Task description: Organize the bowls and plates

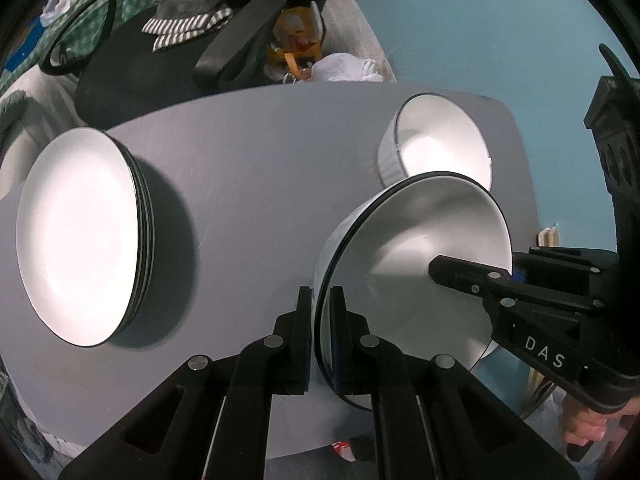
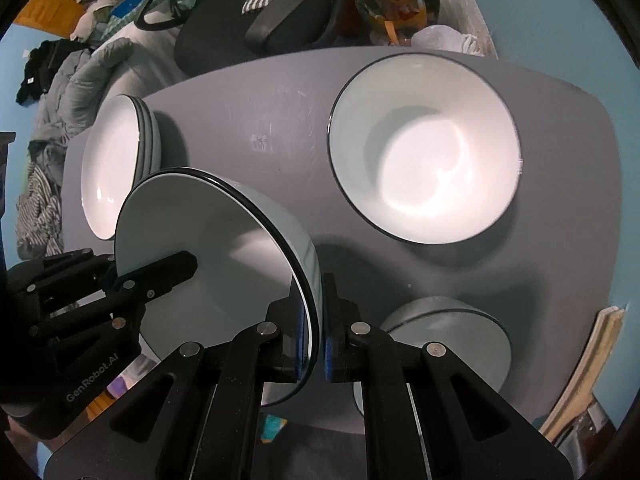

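Both grippers hold one white bowl with a dark rim (image 1: 416, 248), lifted above the grey table (image 1: 248, 152). My left gripper (image 1: 320, 336) is shut on its near rim. My right gripper (image 2: 318, 328) is shut on the opposite rim of the same bowl (image 2: 208, 248); it also shows in the left wrist view (image 1: 472, 276). A second white bowl (image 2: 424, 148) sits upright on the table at the far right and shows in the left wrist view (image 1: 444, 140). A stack of white plates (image 1: 80, 232) lies at the left, also in the right wrist view (image 2: 116, 168).
An upside-down grey bowl (image 2: 448, 344) sits at the table's near right edge. A black office chair (image 1: 160, 56) with clothes stands behind the table. Bags (image 1: 344, 66) lie on the floor beyond it. A blue wall (image 1: 480, 24) is at the right.
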A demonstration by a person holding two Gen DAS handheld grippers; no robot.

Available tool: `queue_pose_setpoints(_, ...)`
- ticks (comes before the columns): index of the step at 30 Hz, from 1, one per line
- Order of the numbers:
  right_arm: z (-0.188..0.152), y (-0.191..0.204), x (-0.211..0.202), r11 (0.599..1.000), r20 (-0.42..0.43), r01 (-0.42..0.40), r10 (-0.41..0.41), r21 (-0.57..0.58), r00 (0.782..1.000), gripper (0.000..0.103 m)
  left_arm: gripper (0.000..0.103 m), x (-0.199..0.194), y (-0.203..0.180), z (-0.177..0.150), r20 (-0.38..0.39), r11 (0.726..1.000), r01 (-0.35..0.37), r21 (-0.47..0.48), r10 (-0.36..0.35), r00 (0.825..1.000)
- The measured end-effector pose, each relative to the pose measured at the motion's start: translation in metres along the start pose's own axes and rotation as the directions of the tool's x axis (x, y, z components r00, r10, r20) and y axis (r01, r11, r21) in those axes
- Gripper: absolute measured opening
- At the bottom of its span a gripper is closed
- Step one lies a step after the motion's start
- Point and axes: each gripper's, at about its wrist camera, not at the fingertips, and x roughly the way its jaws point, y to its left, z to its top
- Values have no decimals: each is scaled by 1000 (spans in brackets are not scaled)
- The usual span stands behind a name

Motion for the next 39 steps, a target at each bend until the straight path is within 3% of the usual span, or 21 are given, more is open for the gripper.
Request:
queue_pose_setpoints(18, 16, -22, -43, 999, 48, 1, -4, 53, 999, 7, 7, -17, -36, 34, 31, 996, 1, 87, -4, 1000)
queue_pose_setpoints(39, 49, -74, -47, 992, 42, 1, -6, 126, 999, 7, 7, 18, -68, 88, -9, 994, -21, 107, 22, 1000)
